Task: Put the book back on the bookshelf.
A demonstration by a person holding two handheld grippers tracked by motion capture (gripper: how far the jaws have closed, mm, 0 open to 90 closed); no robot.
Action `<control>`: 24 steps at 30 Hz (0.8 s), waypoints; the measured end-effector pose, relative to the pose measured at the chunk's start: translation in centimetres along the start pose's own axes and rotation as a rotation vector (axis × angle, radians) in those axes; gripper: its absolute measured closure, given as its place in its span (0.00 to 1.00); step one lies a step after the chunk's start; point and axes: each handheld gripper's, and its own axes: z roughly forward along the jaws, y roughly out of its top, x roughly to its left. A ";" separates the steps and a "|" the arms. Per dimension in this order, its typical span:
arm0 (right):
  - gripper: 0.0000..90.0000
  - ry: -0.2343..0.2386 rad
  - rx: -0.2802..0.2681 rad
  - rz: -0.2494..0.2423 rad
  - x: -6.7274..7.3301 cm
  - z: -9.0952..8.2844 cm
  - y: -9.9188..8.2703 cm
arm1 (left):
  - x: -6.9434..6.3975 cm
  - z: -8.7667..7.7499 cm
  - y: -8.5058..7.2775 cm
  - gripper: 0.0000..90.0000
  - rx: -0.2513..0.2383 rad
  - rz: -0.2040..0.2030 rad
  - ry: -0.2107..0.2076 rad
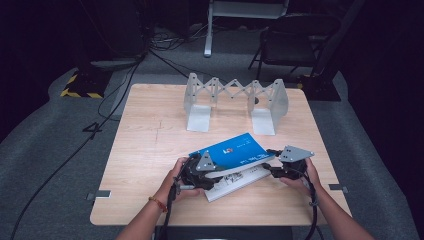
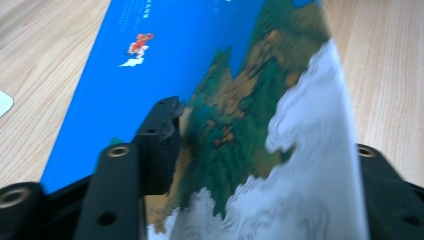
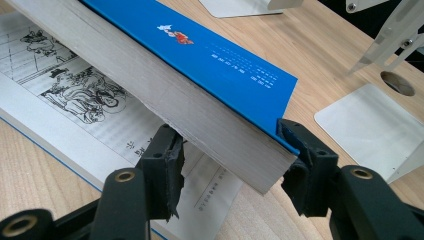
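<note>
The wooden table (image 1: 150, 150) carries a grey folding rack (image 1: 235, 102) at its far side; nearer the person than the rack lies the blue book (image 1: 235, 150), half open. The left gripper (image 1: 202, 172) and right gripper (image 3: 230, 165) each straddle a lifted block of its pages, jaws partly open; whether the pads press cannot be told

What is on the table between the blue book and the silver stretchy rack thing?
Nothing. In the high view, only bare wooden table lies between the blue book and the metal rack.
</note>
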 end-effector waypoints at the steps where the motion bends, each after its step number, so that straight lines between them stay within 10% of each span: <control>1: 0.52 -0.004 0.002 -0.007 0.0 0.0 0.1 | -0.3 0.0 0.2 0.49 0.007 0.000 0.012; 7: 0.49 -0.013 -0.010 0.004 -0.1 -0.1 0.7 | -1.2 0.1 0.6 0.50 0.047 0.027 0.060; 11: 0.47 0.001 -0.024 0.003 -0.4 0.0 0.9 | -1.2 -0.4 0.6 0.77 0.049 0.101 0.089; 16: 0.36 0.029 -0.028 0.017 -0.9 0.5 1.1 | -0.1 -1.0 -0.1 0.79 0.029 0.090 0.052; 24: 0.55 0.037 -0.035 -0.117 0.9 1.0 2.4 | 2.5 -2.2 -1.4 0.68 0.011 -0.023 0.000</control>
